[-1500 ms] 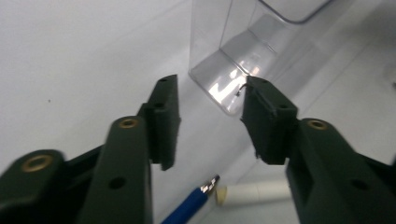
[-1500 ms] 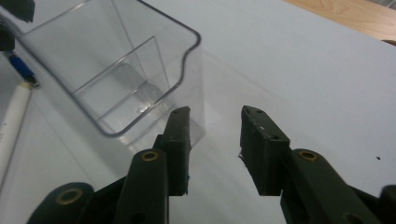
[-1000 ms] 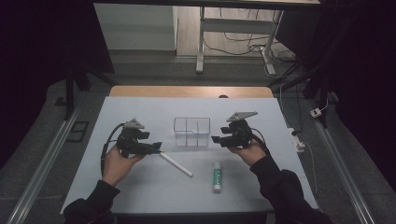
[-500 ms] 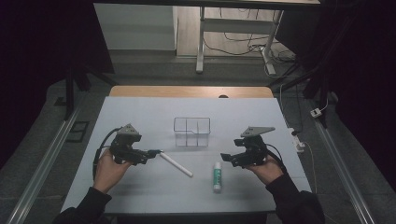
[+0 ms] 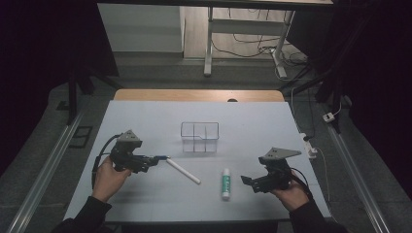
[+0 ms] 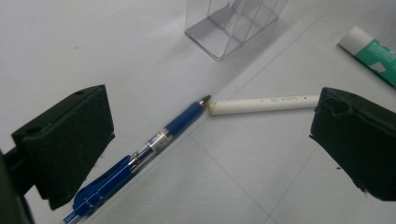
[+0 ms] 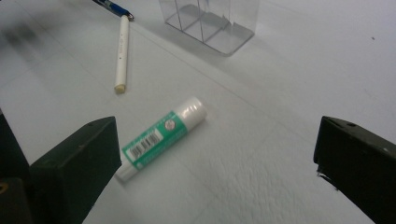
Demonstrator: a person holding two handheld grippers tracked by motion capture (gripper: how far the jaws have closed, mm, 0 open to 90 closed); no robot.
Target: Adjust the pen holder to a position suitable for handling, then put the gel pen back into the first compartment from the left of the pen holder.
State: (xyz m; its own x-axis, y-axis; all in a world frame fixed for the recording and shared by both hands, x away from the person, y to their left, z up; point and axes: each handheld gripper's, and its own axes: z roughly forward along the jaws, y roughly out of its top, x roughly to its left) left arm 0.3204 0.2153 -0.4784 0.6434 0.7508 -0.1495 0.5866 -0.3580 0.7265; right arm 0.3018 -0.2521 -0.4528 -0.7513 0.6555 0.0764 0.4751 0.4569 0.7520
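Observation:
My left gripper (image 5: 151,161) (image 6: 212,140) is open, its jaws just having been opening. A blue pen (image 6: 154,140) (image 5: 159,158) lies on the table between them, close to the left jaw, with no pad pressing on it. Its tip meets the end of a white pen (image 5: 183,171) (image 6: 261,103). My right gripper (image 5: 248,183) (image 7: 217,158) is open too, jaws just having been opening, and holds nothing. A green-and-white glue stick (image 5: 225,183) (image 7: 161,136) lies just ahead of its left jaw. A clear divided box (image 5: 199,137) (image 7: 210,23) stands mid-table.
The white table (image 5: 272,126) ends in a wooden strip (image 5: 194,95) at the far edge. A power strip (image 5: 307,141) and cables lie off the right edge. Metal rails (image 5: 43,170) run along both sides on the floor.
The right gripper has drawn back from beside the clear box to the near right of the table. The left gripper has shifted slightly left. Both pairs of jaws stand wider.

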